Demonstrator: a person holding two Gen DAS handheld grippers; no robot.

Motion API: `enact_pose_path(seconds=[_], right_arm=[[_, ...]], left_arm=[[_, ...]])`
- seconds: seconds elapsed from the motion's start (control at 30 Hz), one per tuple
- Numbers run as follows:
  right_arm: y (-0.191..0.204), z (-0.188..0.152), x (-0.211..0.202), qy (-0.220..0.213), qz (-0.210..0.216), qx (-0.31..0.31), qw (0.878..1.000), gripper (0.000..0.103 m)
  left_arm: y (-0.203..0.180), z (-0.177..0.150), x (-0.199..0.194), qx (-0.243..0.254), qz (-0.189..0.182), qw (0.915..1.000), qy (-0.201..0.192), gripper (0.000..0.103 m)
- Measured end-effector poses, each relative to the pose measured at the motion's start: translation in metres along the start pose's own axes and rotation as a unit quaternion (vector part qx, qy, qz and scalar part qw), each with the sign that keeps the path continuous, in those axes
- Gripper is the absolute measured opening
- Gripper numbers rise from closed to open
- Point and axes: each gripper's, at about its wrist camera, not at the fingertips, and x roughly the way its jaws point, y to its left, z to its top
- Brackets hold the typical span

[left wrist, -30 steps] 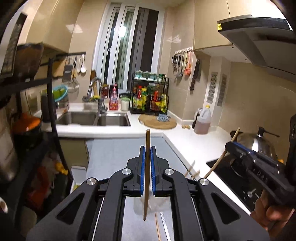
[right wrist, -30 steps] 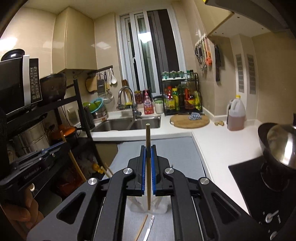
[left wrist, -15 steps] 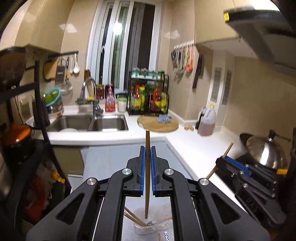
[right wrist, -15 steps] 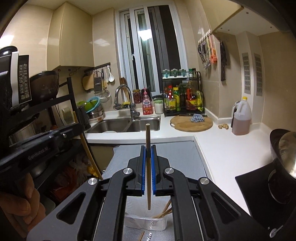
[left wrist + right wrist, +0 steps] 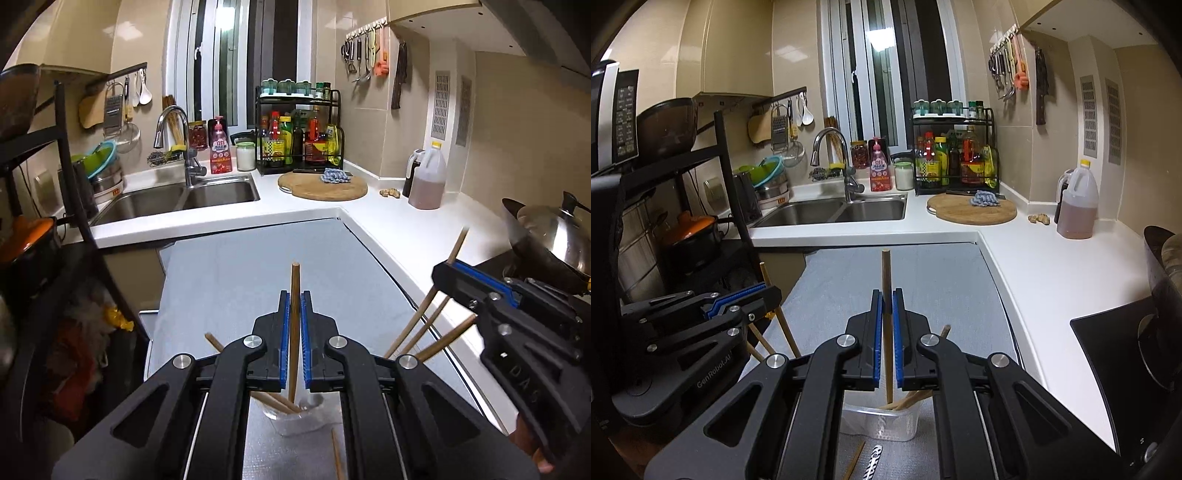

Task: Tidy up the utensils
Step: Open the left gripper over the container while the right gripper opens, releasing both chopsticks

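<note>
Nearby, loose chopstick (image 5: 856, 459) lies beside container (image 5: 882, 424).

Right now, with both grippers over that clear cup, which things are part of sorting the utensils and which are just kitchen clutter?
Part of the job:
- left gripper, shut on a chopstick
- right gripper, shut on a second chopstick
- clear cup already holding chopsticks
- loose chopstick on the mat

Just lying about:
- cutting board
- oil jug
- wok

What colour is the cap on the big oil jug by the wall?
Yellow. The oil jug's cap shows best in the right wrist view.
</note>
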Motion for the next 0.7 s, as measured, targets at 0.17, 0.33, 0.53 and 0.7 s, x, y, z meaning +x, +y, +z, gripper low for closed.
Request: enact_pose_path(seconds=[0.17, 0.33, 0.53, 0.7], right_arm=[[0.003, -0.001, -0.022, -0.016, -0.014, -0.007, 1.0, 0.023], [0.003, -0.002, -0.055, -0.04, -0.019, -0.005, 0.999, 0.023], [0.006, -0.022, -0.103, -0.066, -0.016, -0.003, 0.998, 0.023], [0.004, -0.055, -0.134, -0.082, -0.012, 0.024, 0.996, 0.023]], left_arm=[[-0.005, 0.0, -0.023, 0.005, 0.011, 0.9997, -0.019, 0.032], [-0.006, -0.004, -0.056, -0.008, 0.009, 0.9993, -0.036, 0.032], [-0.008, -0.026, -0.095, -0.024, 0.007, 0.9983, -0.053, 0.041], [-0.009, -0.067, -0.118, -0.044, 0.012, 0.9976, -0.052, 0.046]])
